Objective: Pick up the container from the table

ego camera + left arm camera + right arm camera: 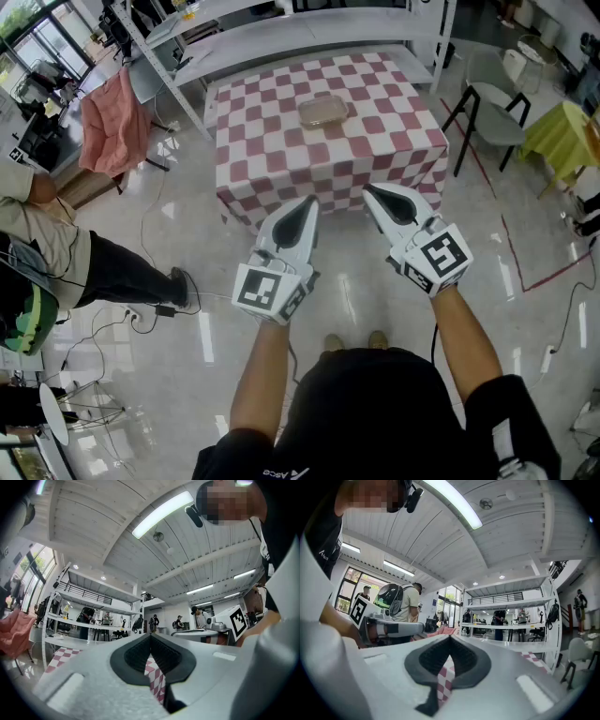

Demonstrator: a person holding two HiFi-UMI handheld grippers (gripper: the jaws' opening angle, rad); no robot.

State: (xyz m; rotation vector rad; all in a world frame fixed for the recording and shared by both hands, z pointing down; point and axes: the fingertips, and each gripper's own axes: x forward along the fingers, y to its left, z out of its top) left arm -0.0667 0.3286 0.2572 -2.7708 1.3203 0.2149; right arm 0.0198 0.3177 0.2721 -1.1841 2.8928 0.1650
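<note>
Approach step. Left hand-held gripper [309,202] and right hand-held gripper [368,190] closed, empty, short of table [375,141]; container [323,111] mid-table. Next: advance, open.

Only one bit of print noted: small white lettering [286,473] on the person's black shirt [375,412], low behind the left gripper [306,204]. It is cut by the frame edge and reads roughly "ASCO". The cube at the rear of the left gripper and of the right gripper [371,192] each bears a black-and-white square marker [265,289], a coded pattern without letters or numbers. A white shirt print [322,553] seen beside the right gripper is too small to read.
</note>
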